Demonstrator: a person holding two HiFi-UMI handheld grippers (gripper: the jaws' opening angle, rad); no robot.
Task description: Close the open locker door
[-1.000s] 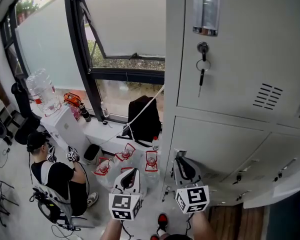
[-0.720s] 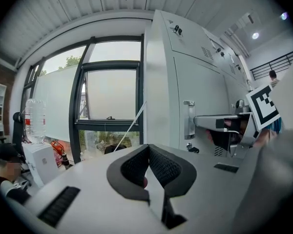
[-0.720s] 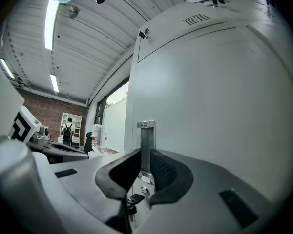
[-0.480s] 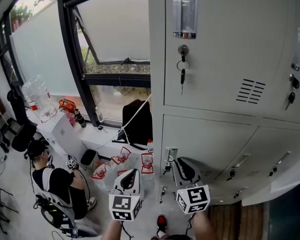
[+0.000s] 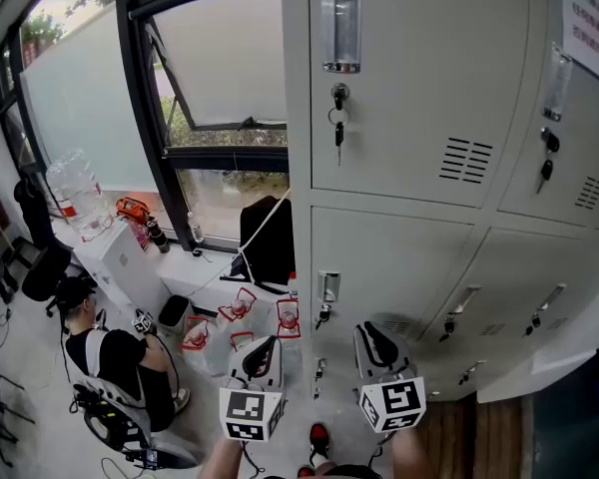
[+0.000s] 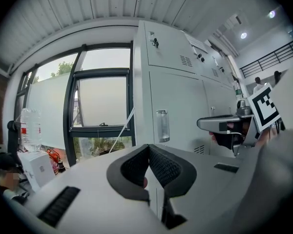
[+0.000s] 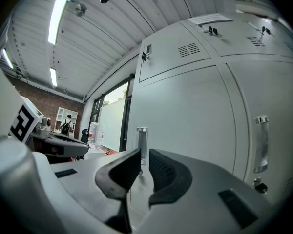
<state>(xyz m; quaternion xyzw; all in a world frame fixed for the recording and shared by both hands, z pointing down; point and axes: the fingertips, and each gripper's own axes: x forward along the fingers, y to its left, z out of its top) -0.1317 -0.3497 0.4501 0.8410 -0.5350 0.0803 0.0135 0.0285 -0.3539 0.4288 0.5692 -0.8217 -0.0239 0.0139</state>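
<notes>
Here is the bank of grey lockers (image 5: 409, 98), filling the right side of the head view, most of its doors flush and keys hanging from the upper locks. Low at the right edge, the open locker door (image 5: 544, 367) stands out from the bottom row, its pale top edge angling away from the cabinet face.

The left hand-held gripper (image 5: 264, 347) sits low in the middle, pointing up at the locker front, its marker cube (image 5: 250, 413) facing the camera. Its own view shows the dark pads pressed together at the tips, with nothing pinched between them.

Just beside it, the right hand-held gripper (image 5: 376, 339) also points at the lockers and touches none of them. Its jaws are drawn nearly together, a slim gap showing between the pads. Nothing is in that gap; a chrome handle (image 7: 142, 145) on a closed door shows beyond it.

Both tools are well apart from the open door, which lies off to their right.

Over on the left, a tall black-framed window (image 5: 200, 118). Below it a black backpack (image 5: 270, 238) rests on the sill. A seated person (image 5: 110, 357) is down by the floor.
</notes>
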